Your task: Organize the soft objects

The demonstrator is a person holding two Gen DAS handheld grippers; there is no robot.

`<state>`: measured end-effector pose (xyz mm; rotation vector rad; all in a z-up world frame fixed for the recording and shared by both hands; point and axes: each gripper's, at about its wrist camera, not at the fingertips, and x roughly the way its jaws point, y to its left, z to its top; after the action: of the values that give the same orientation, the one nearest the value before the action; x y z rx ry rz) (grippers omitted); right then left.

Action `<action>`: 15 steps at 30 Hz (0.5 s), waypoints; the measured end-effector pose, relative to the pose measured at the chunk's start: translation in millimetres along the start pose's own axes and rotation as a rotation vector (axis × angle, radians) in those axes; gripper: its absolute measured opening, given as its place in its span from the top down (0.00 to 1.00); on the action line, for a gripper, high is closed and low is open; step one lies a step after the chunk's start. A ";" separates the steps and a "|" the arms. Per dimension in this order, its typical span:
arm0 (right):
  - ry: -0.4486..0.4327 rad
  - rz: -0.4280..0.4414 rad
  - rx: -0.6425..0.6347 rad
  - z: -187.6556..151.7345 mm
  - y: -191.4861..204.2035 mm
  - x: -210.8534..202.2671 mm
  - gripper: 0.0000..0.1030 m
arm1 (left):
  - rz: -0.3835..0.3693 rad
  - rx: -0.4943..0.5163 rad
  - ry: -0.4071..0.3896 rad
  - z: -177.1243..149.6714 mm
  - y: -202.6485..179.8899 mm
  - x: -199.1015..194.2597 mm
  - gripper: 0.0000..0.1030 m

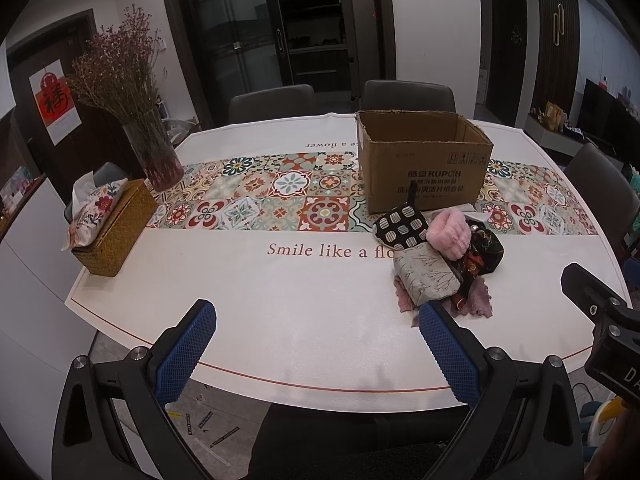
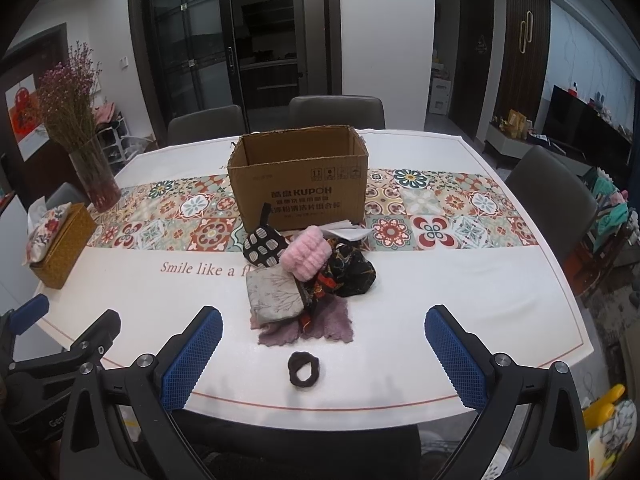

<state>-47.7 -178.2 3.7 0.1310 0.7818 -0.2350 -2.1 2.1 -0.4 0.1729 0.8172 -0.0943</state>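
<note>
Soft objects lie in a small heap on the worktop (image 2: 460,280), just in front of an open cardboard box (image 2: 298,178). A black pouch with pale striped dots (image 2: 262,246) sits nearest the box, its dark loop standing upright against the box's front wall. A fluffy pink band (image 2: 308,256) lies with its long axis slanting from near-left to far-right, resting partly on a grey pouch printed with twigs (image 2: 272,292) and touching a black patterned scarf (image 2: 352,270) bunched on the right. Under them spreads a mauve felt cloth (image 2: 332,326), its ragged edge toward the camera. A dark brown hair scrunchie (image 2: 304,370) lies flat and apart from the heap, nearer the worktop's front edge.

The box front reads "KUPOH" above lines of Chinese characters too small to make out, with handling symbols at its upper right. The worktop's cover carries a band of patterned tiles and the words "Smile like a fl…", the rest hidden by the heap.

Left tongs (image 1: 316,354) hang spread wide over the near edge, gripping nothing. Right tongs (image 2: 324,356) are likewise parted and empty, the scrunchie lying between their blue fingers (image 2: 192,358) in the right wrist view.

At far left stand a woven tissue box (image 1: 114,226) and a glass vase of dried flowers (image 1: 154,156).
</note>
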 end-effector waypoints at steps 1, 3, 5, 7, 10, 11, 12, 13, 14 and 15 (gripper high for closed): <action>0.000 -0.001 0.000 0.4 0.7 0.2 0.01 | 0.000 0.000 0.001 0.0 -0.2 0.0 0.00; 0.002 0.000 -0.001 0.4 0.5 0.4 0.01 | 0.000 0.001 0.003 -0.3 -0.7 0.3 0.00; 0.003 0.001 -0.001 0.2 0.5 0.3 0.01 | -0.001 0.001 0.003 -0.4 -0.7 0.6 0.00; 0.003 -0.001 -0.002 0.7 0.6 -0.1 0.01 | -0.001 0.001 0.003 -0.3 -0.7 0.8 0.00; 0.002 -0.001 -0.002 0.6 0.8 0.8 0.01 | 0.000 0.001 0.003 -0.5 -0.9 0.7 0.00; 0.003 0.000 -0.002 0.6 0.7 0.8 0.01 | 0.000 0.001 0.004 -0.5 -0.9 0.8 0.00; 0.003 0.001 -0.002 0.6 0.6 0.7 0.01 | 0.000 0.001 0.004 -0.5 -0.7 0.6 0.00; 0.004 0.000 -0.002 0.9 0.4 0.7 0.01 | 0.000 0.002 0.004 -0.5 -0.9 0.9 0.00; 0.004 0.000 -0.002 1.1 0.4 1.2 0.01 | -0.001 0.001 0.003 -0.7 -0.5 0.6 0.00; 0.004 0.000 -0.002 0.7 0.6 1.1 0.01 | -0.001 0.001 0.003 -0.6 -0.5 0.6 0.00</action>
<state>-46.3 -177.9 3.4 0.1300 0.7855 -0.2341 -2.2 1.8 -1.4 0.1734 0.8198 -0.0952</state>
